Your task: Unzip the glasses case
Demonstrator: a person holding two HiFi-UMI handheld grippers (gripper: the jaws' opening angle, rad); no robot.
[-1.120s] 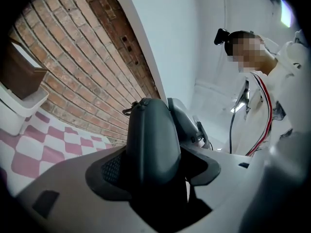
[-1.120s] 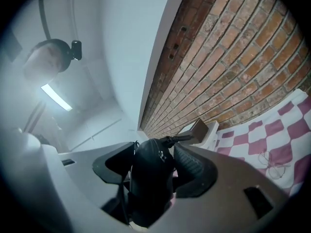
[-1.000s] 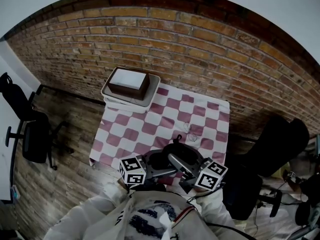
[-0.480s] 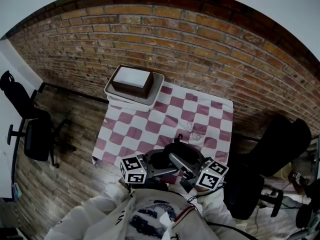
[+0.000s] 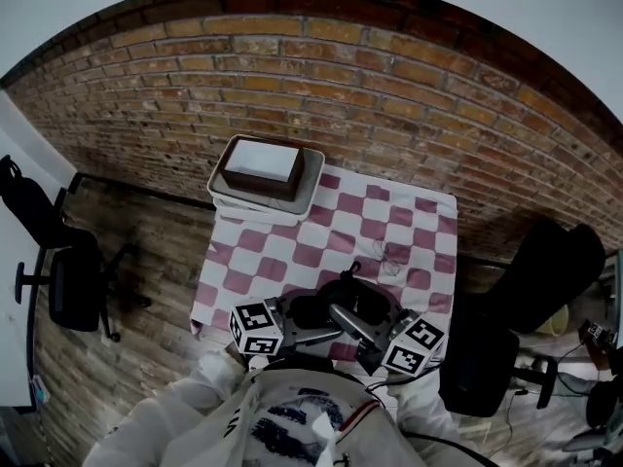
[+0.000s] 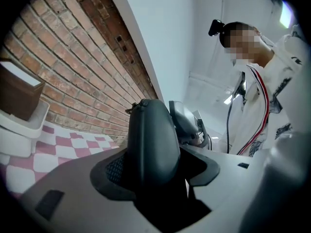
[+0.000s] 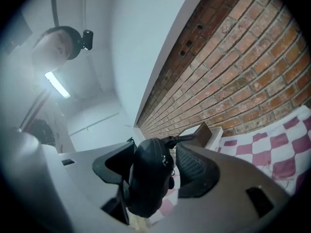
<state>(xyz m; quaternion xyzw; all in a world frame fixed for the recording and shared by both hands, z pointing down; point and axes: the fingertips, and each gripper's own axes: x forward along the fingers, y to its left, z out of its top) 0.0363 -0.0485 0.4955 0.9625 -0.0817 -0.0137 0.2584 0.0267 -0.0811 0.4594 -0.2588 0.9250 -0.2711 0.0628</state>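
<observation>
Holding glasses case (image 5: 343,303) aloft over near edge of checked surface (image 5: 282,251), one tongs at each end. Left tongs (image 6: 150,176) clamped across case body. Right tongs (image 7: 148,178) closed on it too (from opposite end). Visible seam looks shut, pull (image 6: 138,104) sitting at case tip. Unzipping judged not yet begun, so whole run of zip left. Tray (image 5: 226,191) at far corner of surface holds brown box (image 5: 261,163), white on top.

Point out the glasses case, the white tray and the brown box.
glasses case (image 6: 150,144): left gripper view, its dark shell.
white tray (image 5: 251,208): head view, its near wall.
brown box (image 5: 263,163): head view, its pale top.
</observation>
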